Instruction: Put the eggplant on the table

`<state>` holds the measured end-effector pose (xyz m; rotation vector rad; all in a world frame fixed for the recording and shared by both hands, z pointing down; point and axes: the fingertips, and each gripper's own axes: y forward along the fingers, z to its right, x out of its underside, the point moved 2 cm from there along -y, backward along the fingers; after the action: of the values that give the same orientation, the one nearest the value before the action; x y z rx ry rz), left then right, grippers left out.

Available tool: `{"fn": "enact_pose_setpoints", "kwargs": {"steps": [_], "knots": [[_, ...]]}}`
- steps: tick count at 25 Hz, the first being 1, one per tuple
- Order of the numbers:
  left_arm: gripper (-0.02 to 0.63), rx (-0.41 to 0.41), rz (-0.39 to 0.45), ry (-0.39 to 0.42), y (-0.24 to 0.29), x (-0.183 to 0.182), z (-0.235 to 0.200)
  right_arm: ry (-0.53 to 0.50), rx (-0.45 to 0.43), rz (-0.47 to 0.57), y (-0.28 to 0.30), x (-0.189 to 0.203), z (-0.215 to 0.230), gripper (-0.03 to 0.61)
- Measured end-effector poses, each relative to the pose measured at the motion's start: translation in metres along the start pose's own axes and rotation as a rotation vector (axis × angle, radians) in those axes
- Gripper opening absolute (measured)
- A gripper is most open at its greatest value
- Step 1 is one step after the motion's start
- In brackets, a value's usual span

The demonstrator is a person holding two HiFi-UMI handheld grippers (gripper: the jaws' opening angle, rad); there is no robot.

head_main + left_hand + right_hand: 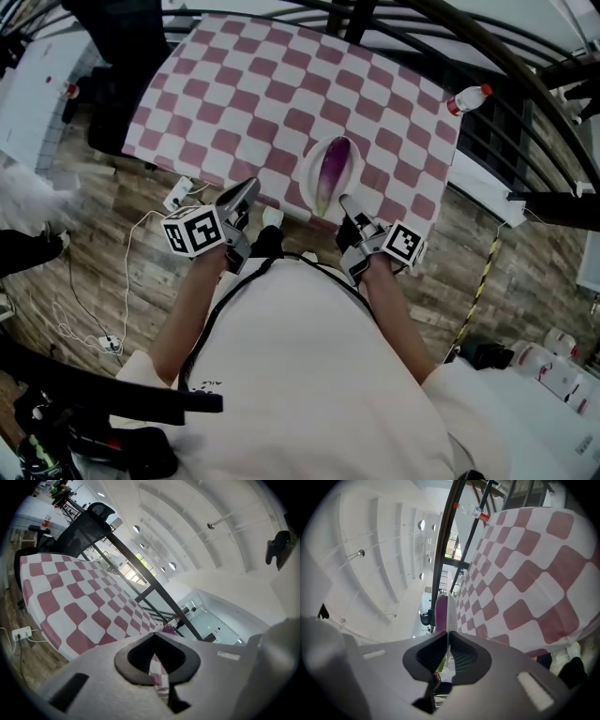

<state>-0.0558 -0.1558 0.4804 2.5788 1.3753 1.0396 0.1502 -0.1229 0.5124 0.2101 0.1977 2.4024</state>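
Here, the eggplant (pixel 330 169) lies lengthwise in a white plate (pixel 308 180) at the near edge of the checked worktop (pixel 244 94); whether the plate rests on it cannot be told. Right tool (pixel 447 638): jaws closed on the plate's near rim, seen edge-on between the pads. Left tool (pixel 155 637): jaws together at the tips, nothing evidently between them; checked cloth shows through the slit. Handling, as judged: the fruit is firm, fairly heavy and smooth-skinned, so liable to slide or roll if the plate tips under a one-sided rim grip. Taken directly, the thick purple middle offers the surest hold, not the tapered stem end.
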Motion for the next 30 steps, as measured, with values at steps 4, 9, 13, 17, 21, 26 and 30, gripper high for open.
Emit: {"fn": "enact_pose_setpoints", "kwargs": {"steps": [4,9,13,17,21,26,30], "knots": [[0.005,0.013,-0.037,0.029,0.016,-0.018,-0.012,-0.005,-0.002,0.004,0.026,-0.014,0.002,0.031],[0.006,0.032,-0.083,0.057,0.034,-0.042,-0.032,-0.015,0.001,0.013,0.065,-0.031,0.005,0.029],[0.006,0.023,-0.114,0.055,0.044,-0.056,-0.055,-0.011,-0.020,0.021,0.094,-0.037,0.006,0.031],[0.005,0.015,-0.139,0.072,0.054,-0.069,-0.074,-0.014,-0.029,0.016,0.123,-0.040,0.012,0.029],[0.005,0.021,-0.163,0.088,0.062,-0.081,-0.088,-0.016,-0.023,0.015,0.146,-0.043,0.026,0.029],[0.005,0.045,-0.178,0.101,0.068,-0.091,-0.099,-0.011,-0.023,0.020,0.166,-0.048,0.041,0.031],[0.005,0.057,-0.194,0.110,0.069,-0.096,-0.110,-0.030,-0.023,0.014,0.181,-0.049,0.049,0.031]]}}
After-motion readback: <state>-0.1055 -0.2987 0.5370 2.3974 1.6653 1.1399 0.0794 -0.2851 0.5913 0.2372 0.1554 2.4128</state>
